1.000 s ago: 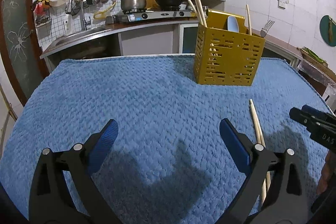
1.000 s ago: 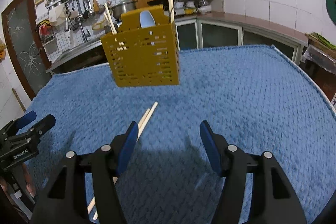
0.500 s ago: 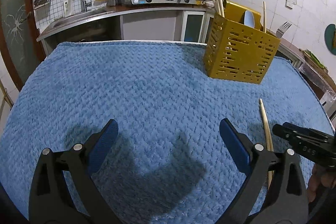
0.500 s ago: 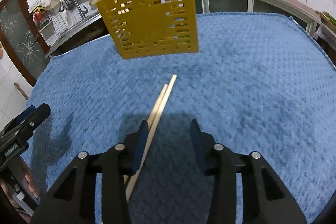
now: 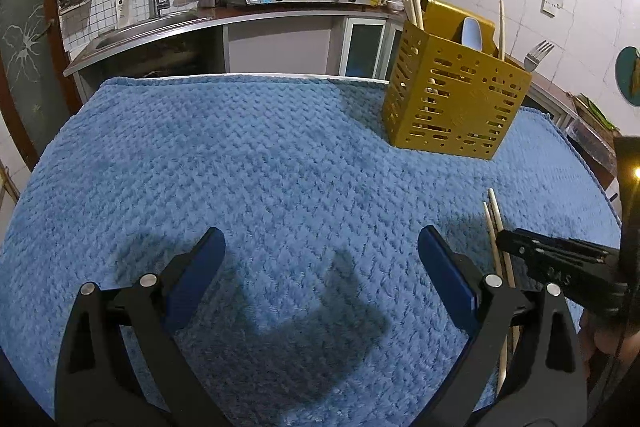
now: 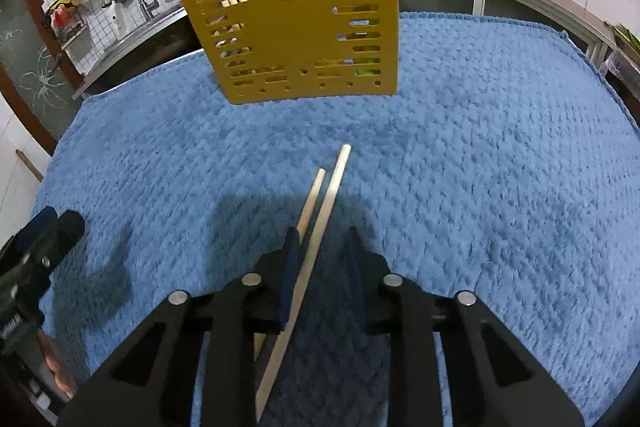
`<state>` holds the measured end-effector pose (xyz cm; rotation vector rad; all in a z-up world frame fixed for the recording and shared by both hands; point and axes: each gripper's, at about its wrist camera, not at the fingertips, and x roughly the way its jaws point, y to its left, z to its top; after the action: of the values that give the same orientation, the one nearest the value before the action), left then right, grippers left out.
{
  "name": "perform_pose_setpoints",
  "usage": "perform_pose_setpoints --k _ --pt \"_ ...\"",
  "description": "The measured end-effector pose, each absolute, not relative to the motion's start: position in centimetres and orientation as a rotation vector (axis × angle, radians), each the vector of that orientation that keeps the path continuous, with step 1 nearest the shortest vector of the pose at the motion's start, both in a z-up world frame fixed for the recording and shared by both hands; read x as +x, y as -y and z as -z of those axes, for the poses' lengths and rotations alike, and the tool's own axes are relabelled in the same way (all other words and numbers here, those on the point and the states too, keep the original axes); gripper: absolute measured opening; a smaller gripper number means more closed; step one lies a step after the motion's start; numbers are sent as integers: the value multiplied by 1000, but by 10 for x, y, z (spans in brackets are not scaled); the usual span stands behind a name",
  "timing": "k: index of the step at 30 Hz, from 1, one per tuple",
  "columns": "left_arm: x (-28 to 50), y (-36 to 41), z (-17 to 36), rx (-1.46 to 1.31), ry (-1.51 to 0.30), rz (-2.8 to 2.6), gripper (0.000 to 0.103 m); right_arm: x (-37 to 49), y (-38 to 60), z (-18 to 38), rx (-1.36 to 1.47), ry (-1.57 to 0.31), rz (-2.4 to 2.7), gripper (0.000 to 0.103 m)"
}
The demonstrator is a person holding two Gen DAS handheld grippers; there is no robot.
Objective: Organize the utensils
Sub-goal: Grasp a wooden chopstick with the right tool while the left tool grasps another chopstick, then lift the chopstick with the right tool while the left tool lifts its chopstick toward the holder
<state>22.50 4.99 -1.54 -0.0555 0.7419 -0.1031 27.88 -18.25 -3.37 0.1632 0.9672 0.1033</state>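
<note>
A blue towel [image 5: 280, 167] covers the bench, a yellow utensil caddy [image 6: 296, 23] standing at its far side. The left tongs [image 5: 320, 259] hover wide apart above bare towel. The right tongs [image 6: 322, 243], lowered and narrowed, straddle one of two chopsticks [image 6: 324, 203] lying before the caddy.

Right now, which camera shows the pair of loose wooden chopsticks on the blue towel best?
The right wrist view: the pair of loose wooden chopsticks lies central, between the right hand-held gripper's fingers. The left wrist view shows them at its edge, partly hidden.
</note>
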Motion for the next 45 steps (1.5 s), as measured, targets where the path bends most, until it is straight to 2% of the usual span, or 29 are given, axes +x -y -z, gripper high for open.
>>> perform_pose_setpoints --k 4,14,24,28,29,33,38,42,45 --pt "229 -43 18 -65 -762 103 94 289 187 35 170 -990 -83 11" --pt "227 -10 16 -40 -779 116 93 289 198 37 173 -971 -151 8" --pt "228 46 14 -18 -803 192 91 271 268 33 213 -959 -98 5" --pt "232 72 27 29 -856 236 63 266 289 38 234 -970 -77 5" --pt "233 78 30 41 -870 246 59 265 292 38 233 -971 -76 5" --pt "240 99 40 82 -896 256 57 262 305 39 224 -969 -63 5" --pt "252 114 53 99 -954 255 45 264 309 45 233 -970 -68 6" --pt "258 116 56 87 -952 238 43 267 309 45 230 -970 -74 6" --pt "261 119 56 88 -944 233 29 272 307 46 228 -973 -76 6"
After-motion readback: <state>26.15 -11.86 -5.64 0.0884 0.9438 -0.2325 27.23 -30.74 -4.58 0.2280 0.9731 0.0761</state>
